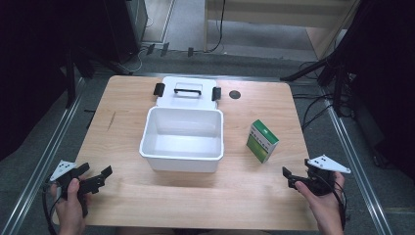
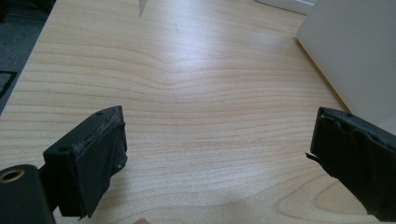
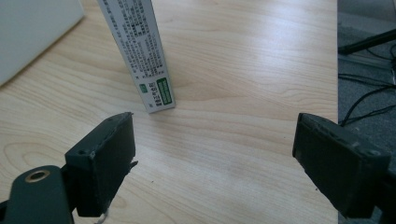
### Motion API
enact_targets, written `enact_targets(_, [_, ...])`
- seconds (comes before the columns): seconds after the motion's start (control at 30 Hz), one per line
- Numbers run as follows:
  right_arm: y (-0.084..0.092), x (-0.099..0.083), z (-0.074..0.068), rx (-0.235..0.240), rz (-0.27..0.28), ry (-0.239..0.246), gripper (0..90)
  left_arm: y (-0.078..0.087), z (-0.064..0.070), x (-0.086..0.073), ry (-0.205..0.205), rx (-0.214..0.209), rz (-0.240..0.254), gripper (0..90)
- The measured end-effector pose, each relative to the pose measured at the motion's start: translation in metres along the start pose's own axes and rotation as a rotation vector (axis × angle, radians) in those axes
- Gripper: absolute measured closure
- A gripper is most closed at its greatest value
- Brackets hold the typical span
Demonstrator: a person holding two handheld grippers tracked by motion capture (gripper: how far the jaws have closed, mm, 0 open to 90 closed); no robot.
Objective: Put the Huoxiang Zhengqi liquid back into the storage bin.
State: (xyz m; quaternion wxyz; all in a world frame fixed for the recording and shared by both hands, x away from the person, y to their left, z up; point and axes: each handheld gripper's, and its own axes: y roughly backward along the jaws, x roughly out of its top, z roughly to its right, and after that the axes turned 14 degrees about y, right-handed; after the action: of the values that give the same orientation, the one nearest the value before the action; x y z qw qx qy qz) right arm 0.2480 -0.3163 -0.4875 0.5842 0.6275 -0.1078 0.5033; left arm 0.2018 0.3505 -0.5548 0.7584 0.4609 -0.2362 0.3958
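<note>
A white open bin [image 1: 147, 142] stands mid-table with nothing inside it; its lid [image 1: 187, 100], with a black handle and two black latches, lies hinged back behind it. A green-and-white carton [image 1: 262, 141] stands upright to the bin's right. My left gripper [image 1: 95, 172] is held open at the near left corner, and the bin's wall [image 2: 355, 51] lies ahead on the right of the left gripper [image 2: 223, 121]. My right gripper [image 1: 296, 172] is open at the near right. The carton [image 3: 140, 51] stands just beyond the jaws of the right gripper [image 3: 219, 123], nearer the left one.
A small black round disc [image 1: 235, 94] sits on the wooden table [image 1: 122, 112] at the back, right of the lid. Metal rails run along both table sides. Cables [image 3: 369, 98] and stand legs lie on the floor to the right.
</note>
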Motion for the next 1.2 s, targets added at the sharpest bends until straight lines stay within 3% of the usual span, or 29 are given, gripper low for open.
enact_targets(0.47, [-0.014, 0.03, 0.006, 0.087, -0.284, 0.093, 13.5, 0.0, 0.0, 0.0, 0.001, -0.002, 0.0, 4.5])
enact_targets(0.63, [-0.021, 0.042, 0.003, 0.092, -0.403, 0.136, 13.5, 0.0, 0.0, 0.0, 0.003, -0.004, -0.001, 4.5])
enact_targets(0.77, [-0.025, 0.052, -0.001, 0.132, -0.475, 0.154, 13.5, 0.0, -0.001, 0.0, 0.006, -0.006, 0.001, 4.5])
enact_targets(0.93, [-0.028, 0.068, -0.004, 0.127, -0.524, 0.182, 14.5, 0.0, -0.001, 0.0, 0.01, -0.01, 0.004, 4.5])
enact_targets(1.2, [-0.033, 0.091, -0.009, 0.12, -0.542, 0.23, 15.5, 0.001, -0.002, 0.0, 0.012, -0.012, 0.006, 4.5])
